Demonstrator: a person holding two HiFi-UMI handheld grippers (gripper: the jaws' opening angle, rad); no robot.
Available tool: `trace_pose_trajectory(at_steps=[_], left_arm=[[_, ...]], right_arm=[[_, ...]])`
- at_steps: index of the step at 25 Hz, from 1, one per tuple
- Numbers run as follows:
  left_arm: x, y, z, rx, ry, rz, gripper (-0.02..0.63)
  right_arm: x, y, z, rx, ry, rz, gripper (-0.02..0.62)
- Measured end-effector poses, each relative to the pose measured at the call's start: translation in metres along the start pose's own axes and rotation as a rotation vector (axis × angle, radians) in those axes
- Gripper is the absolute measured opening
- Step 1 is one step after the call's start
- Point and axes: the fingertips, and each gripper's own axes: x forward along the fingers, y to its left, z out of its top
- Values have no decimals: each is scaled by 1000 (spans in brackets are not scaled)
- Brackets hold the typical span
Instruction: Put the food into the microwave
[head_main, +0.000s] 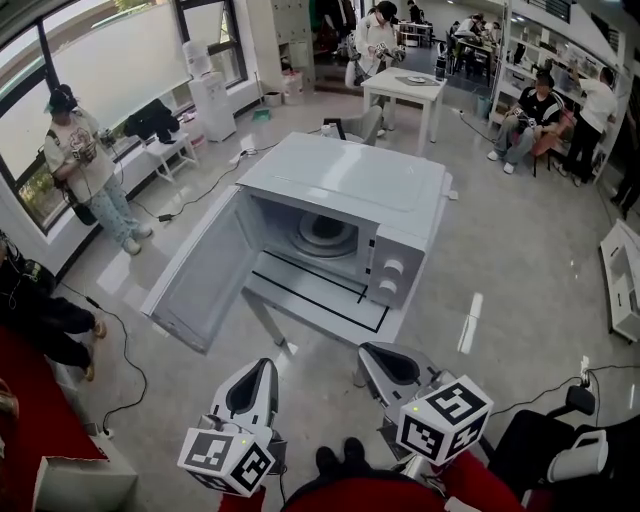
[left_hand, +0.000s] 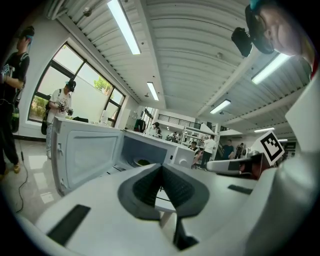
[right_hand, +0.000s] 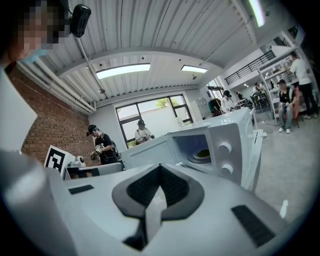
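Far inside the microwave (head_main: 345, 180), the food (right_hand: 203, 153) sits on the plate (right_hand: 199, 158). It looks small and light; lift by the plate's rim. Left gripper (head_main: 262, 370) and right gripper (head_main: 375, 358) are closed, empty.

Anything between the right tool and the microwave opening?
No. Head view: only the bare front strip of the table and open floor lie between the right tool and the microwave.

We saw the microwave (head_main: 345, 185) mid-frame on a table (head_main: 330, 305), its door (head_main: 200, 280) swung left, a plate (head_main: 325, 232) inside. The left gripper (head_main: 264, 365) and right gripper (head_main: 370, 352) sat below it.
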Motion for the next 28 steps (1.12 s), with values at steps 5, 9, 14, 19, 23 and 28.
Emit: trace_pose_trajectory(at_steps=[5,9,14,19,23,28], left_arm=[[-8,-8,0,-8,-16,6,9],[-13,-10,0,-20,-24,19,9],[-19,-13,2,-4,-34,29,9],[-23,-16,-1,33,-29,34,9],[-24,-17,-2,30,-29,30,9],[-24,-16,-4,26,-25,24,9]], right_arm=[[-4,1,-2,-18,-9,18,12],[-5,4,-3,-34,-12,34,12],[-5,8,-4,-79,-24,37,12],[-8,10,-5,-102,-31,31,12],[-9,10,-8,-117,-29,22,12],[-8,12,-11,-132,-16,18,12]])
